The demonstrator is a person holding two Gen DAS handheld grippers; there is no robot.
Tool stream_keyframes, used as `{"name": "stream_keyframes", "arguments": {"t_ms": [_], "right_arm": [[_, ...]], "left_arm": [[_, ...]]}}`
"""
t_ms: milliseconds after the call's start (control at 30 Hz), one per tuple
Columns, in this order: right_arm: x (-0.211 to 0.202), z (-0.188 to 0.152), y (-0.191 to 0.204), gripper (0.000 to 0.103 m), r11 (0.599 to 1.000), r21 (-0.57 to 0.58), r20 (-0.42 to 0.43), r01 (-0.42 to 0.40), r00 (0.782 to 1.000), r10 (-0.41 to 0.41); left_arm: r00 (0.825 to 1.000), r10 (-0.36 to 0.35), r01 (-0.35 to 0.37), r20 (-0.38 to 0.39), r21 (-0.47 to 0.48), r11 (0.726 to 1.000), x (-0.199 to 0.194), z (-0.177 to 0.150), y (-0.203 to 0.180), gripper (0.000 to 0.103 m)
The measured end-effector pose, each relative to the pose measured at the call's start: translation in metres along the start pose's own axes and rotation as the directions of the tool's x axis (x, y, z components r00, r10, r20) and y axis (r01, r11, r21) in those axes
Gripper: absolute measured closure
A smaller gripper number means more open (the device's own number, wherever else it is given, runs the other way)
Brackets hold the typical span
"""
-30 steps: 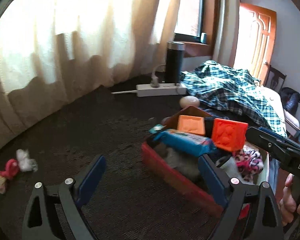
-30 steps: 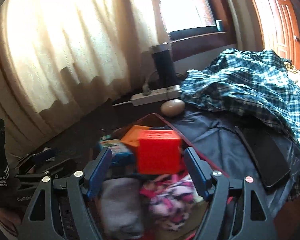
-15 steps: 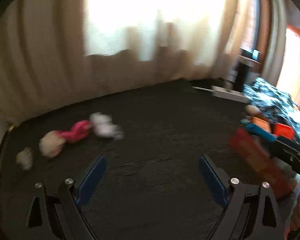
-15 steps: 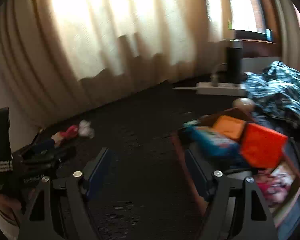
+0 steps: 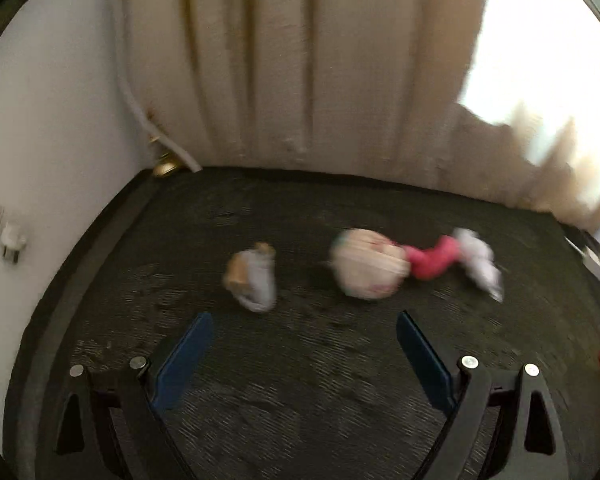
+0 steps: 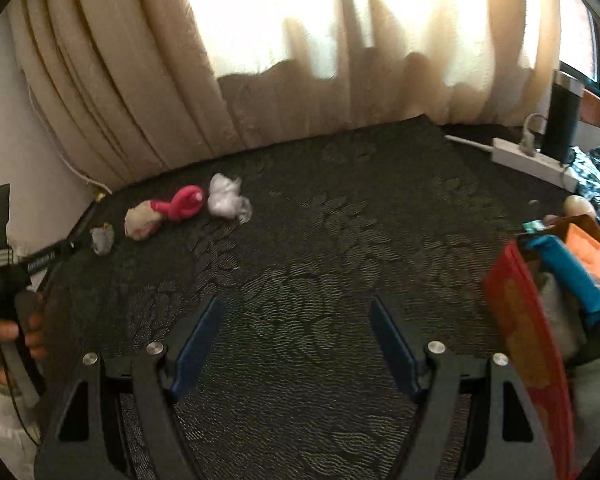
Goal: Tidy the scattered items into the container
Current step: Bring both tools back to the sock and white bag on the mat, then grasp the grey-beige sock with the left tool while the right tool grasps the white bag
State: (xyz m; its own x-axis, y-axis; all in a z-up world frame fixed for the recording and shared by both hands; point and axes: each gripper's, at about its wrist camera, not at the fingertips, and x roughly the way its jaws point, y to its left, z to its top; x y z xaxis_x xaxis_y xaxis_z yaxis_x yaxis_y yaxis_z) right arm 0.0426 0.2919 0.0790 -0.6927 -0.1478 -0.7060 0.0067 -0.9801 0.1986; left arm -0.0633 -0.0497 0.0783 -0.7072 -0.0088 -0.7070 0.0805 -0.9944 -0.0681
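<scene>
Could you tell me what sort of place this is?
Most likely a room in a home, perhaps a bedroom: long cream curtains over a bright window, a dark patterned carpet, and a white power strip on the floor beside rumpled plaid fabric.

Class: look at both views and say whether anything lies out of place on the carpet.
Yes. Four small soft items, grey, cream, pink and white, lie scattered by the curtain, far from the red box.
</scene>
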Motion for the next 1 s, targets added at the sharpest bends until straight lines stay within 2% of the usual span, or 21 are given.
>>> {"name": "stream_keyframes", "arguments": {"t_ms": [233, 633, 667, 700, 767, 833, 900, 1000], "right_arm": [[0.025, 0.001, 0.011, 0.024, 1.0, -0.019, -0.038, 0.002, 0.999, -0.003], [0.055, -0.004, 0.011, 0.024, 0.999, -0.03, -0.082, 0.026, 0.996, -0.028], [0.056, -0.004, 0.011, 0.024, 0.999, -0.031, -0.083, 0.028, 0.996, -0.03], [0.058, -0.005, 0.011, 0.024, 0.999, -0.036, -0.086, 0.03, 0.996, -0.033], [0.062, -0.007, 0.014, 0.024, 0.998, -0.053, -0.094, 0.032, 0.995, -0.037], [0.064, -0.008, 0.019, 0.024, 0.997, -0.072, -0.102, 0.029, 0.994, -0.037], [0.068, -0.008, 0.025, 0.024, 0.995, -0.095, -0.109, 0.025, 0.993, -0.035], [0.072, -0.002, 0.038, 0.024, 0.989, -0.149, -0.109, 0.017, 0.994, -0.034]], "left_arm": [[0.999, 0.038, -0.039, -0.028, -0.036, 0.999, 0.034, 0.011, 0.023, 0.008], [0.998, -0.024, 0.022, -0.062, -0.041, 0.999, 0.076, 0.015, 0.022, 0.008], [0.997, -0.029, 0.026, -0.067, -0.042, 0.999, 0.078, 0.016, 0.023, 0.014], [0.996, -0.034, 0.031, -0.077, -0.042, 0.999, 0.081, 0.015, 0.025, 0.025], [0.995, -0.037, 0.032, -0.095, -0.052, 0.998, 0.086, 0.015, 0.029, 0.04], [0.995, -0.026, 0.02, -0.099, -0.064, 0.998, 0.087, 0.015, 0.034, 0.052], [0.995, -0.03, 0.023, -0.096, -0.083, 0.996, 0.083, 0.016, 0.039, 0.068], [0.995, -0.056, 0.048, -0.084, -0.099, 0.994, 0.076, 0.018, 0.042, 0.069]]}}
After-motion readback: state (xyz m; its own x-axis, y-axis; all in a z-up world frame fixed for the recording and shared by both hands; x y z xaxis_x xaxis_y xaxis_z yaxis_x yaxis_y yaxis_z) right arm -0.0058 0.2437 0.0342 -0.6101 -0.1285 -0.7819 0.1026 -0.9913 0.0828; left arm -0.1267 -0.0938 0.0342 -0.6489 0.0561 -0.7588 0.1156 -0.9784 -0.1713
